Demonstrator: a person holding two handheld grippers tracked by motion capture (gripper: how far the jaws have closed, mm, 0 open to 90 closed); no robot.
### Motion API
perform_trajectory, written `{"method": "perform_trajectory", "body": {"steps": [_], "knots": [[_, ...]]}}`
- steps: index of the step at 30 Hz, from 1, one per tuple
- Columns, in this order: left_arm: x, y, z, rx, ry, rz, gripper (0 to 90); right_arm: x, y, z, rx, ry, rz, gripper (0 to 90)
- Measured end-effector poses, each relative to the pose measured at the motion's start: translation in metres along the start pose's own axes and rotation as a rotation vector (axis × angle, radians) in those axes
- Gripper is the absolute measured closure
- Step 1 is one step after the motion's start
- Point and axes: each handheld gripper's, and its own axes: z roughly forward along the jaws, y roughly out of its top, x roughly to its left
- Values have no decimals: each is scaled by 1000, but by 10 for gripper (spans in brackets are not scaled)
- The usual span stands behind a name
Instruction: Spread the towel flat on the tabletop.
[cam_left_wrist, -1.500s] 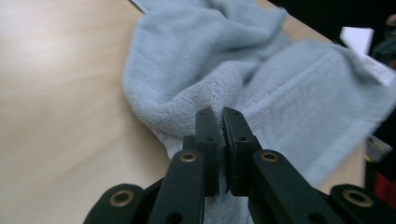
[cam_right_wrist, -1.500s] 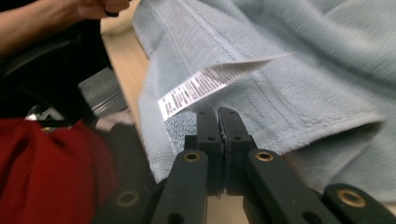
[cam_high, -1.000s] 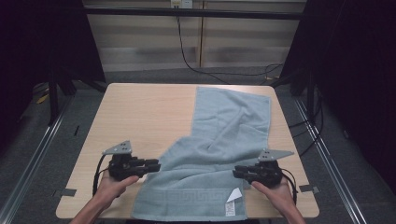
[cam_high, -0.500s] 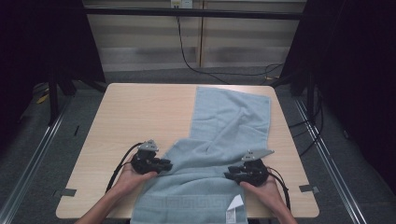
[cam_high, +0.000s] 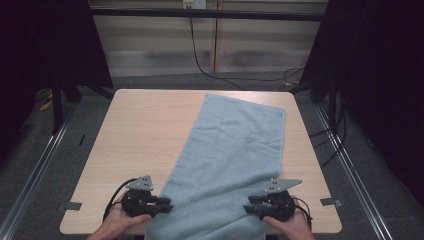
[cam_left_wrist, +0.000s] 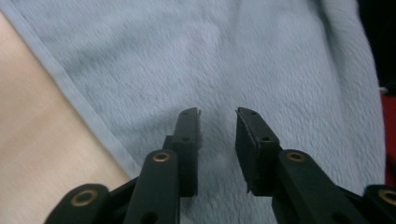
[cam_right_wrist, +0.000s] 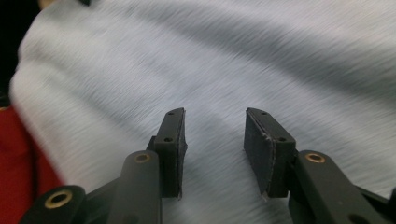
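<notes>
Two grippers: we hold the left gripper (cam_high: 167, 206) and the right gripper (cam_high: 248, 206) at the near edge of the table (cam_high: 140, 130), one at each side of the towel (cam_high: 235, 150).
Left gripper state: jaws part-open, just been opening; in the left gripper view (cam_left_wrist: 218, 126) towel pile lies beyond the gap, nothing pinched.
Right gripper state: jaws part-open, just been opening; in the right gripper view (cam_right_wrist: 215, 128) nothing clamped, only blurred cloth beyond.
Towel position: light blue, spread flat and slanted, from the near edge, where it hangs over, to the far right part of the table.
Step in hand: we judge this a release after spreading the towel.
Method: we would open both jaws fully before lifting, lift straight up, and avoid dragging the pile, so no new wrinkle forms.
Writing: none readable; no brand or label visible.
</notes>
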Motion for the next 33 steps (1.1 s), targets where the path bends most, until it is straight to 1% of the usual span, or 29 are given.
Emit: {"method": "perform_trajectory", "body": {"steps": [1,2,4,5,6,7,8,9,10,11,12,13,14,15,16,17,19,20,21,22,24,26,28,30,32,33], "knots": [[4,5,1,-12,2,-1,683,-4,4,0,-14,-17,6,581],[10,12,3,-30,12,-12,678,-8,6,0,-25,-27,9,576],[23,28,8,-43,27,-24,678,-18,15,2,-40,-68,16,565],[30,37,12,-49,46,-19,676,-23,19,3,-49,-85,16,564],[39,47,18,-61,53,-29,675,-27,24,3,-59,-90,17,563],[44,53,22,-69,60,-30,675,-33,31,4,-69,-98,20,557],[52,63,29,-78,62,-46,676,-36,34,5,-76,-108,22,554],[58,69,35,-79,70,-43,675,-43,40,6,-90,-113,30,552],[62,74,41,-69,73,-44,669,-48,44,7,-103,-121,36,548],[68,80,51,-38,77,-41,664,-52,46,9,-106,-131,41,543],[72,84,58,-27,103,-23,661,-58,48,12,-108,-142,56,534],[75,85,62,-26,120,-27,662,-62,50,15,-106,-148,66,531],[77,86,68,-31,123,-42,663,-66,50,17,-98,-158,68,519],[78,85,72,-51,127,-33,667,-69,50,21,-89,-174,71,515],[77,84,72,-53,134,-24,683,-72,49,24,-72,-191,83,511],[76,83,72,-49,139,-15,682,-75,48,27,-66,-201,85,503],[71,80,68,-29,151,19,681,-78,45,31,-49,-215,92,491],[69,76,65,-26,150,25,680,-79,45,32,-42,-222,90,481],[66,70,60,-32,151,26,676,-79,44,33,-36,-230,91,467],[64,64,56,-50,153,19,677,-79,44,33,-36,-233,93,466],[59,54,46,-40,145,8,678,-79,45,33,-45,-231,86,466],[52,45,38,-42,169,8,684,-79,47,34,-51,-234,89,465],[45,34,29,-44,166,-12,682,-79,49,35,-64,-243,91,452],[38,27,24,-44,171,-7,679,-80,51,39,-84,-243,102,447],[31,20,20,-39,157,-12,660,-80,53,44,-75,-245,99,440],[27,18,18,-40,148,-21,656,-80,53,46,-72,-244,96,440]]}}
